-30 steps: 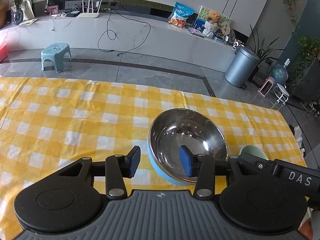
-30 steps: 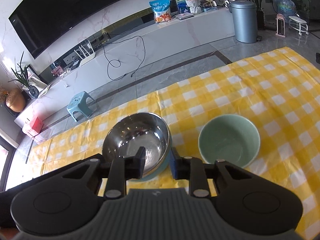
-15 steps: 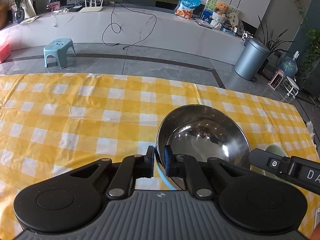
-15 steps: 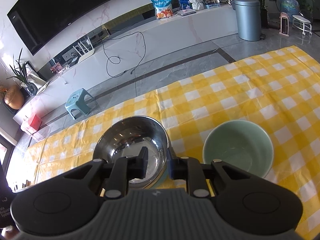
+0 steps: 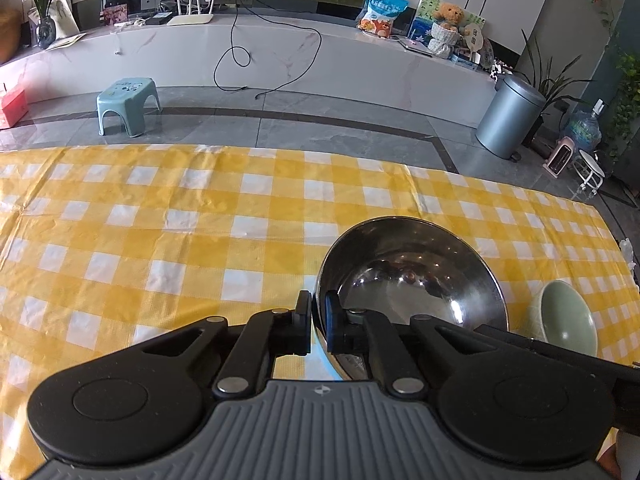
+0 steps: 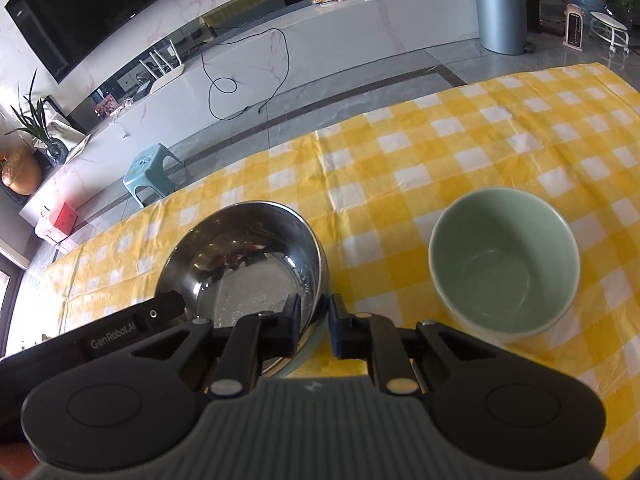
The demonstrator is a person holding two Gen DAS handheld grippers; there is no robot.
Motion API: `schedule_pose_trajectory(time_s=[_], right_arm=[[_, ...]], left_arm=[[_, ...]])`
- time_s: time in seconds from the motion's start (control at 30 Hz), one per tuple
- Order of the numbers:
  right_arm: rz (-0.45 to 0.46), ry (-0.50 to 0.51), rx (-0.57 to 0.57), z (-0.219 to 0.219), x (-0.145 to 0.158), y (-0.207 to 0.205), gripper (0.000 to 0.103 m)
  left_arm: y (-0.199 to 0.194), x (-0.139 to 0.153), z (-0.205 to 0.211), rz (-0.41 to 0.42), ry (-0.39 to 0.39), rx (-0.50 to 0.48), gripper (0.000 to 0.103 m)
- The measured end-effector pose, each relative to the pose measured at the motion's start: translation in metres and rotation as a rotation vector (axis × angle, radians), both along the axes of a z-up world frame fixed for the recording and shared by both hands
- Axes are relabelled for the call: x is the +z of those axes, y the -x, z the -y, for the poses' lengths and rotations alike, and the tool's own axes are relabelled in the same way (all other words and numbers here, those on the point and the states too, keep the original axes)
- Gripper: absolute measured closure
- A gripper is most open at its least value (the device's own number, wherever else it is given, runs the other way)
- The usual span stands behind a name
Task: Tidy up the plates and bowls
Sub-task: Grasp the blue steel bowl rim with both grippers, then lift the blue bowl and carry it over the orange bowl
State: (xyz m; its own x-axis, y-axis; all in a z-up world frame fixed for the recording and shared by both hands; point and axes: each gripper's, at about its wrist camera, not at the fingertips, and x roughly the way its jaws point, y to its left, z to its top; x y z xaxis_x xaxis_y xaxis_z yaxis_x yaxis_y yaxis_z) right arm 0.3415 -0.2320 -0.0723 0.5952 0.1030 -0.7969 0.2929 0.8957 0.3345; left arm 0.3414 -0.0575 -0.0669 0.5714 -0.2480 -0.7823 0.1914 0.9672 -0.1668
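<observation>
A shiny steel bowl with a blue outside (image 5: 412, 280) is tilted and lifted off the yellow checked tablecloth (image 5: 160, 232). My left gripper (image 5: 318, 322) is shut on its left rim. My right gripper (image 6: 314, 324) is shut on the opposite rim of the same steel bowl (image 6: 244, 264). A pale green bowl (image 6: 504, 268) stands upright on the cloth to the right of the steel bowl; it also shows at the right edge of the left wrist view (image 5: 564, 320).
The table's far edge (image 5: 320, 152) runs across the view, with grey floor beyond. A teal stool (image 5: 126, 104), a grey bin (image 5: 508, 120) and a long white counter (image 5: 320, 56) stand past the table.
My left gripper closed from wide open onto the steel bowl's rim. The bowl has since risen and tilted, held by both grippers. The green bowl has not moved.
</observation>
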Motion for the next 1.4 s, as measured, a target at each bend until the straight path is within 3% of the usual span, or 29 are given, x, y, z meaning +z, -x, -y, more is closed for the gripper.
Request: schedule_pose_trajectory(time_s=[0.37,0.57,0.9,1.4], right_arm=[[0.002,-0.002,0.001,-0.006,0.017,0.022,0.094],[0.039,-0.034,0.019,-0.014,0.044,0.063,0.094],[0.113,-0.081,0.032,-0.026,0.088,0.149,0.094],[0.164,-0.088,-0.023,-0.015,0.101,0.25,0.095]], left_arm=[[0.031,0.025,-0.01,0.031,-0.009,0.008,0.096],[0.072,0.051,-0.024,0.038,-0.014,0.024,0.095],[0.149,0.092,-0.044,0.117,0.06,0.087,0.095],[0.225,0.086,-0.051,0.097,0.156,0.101,0.094]])
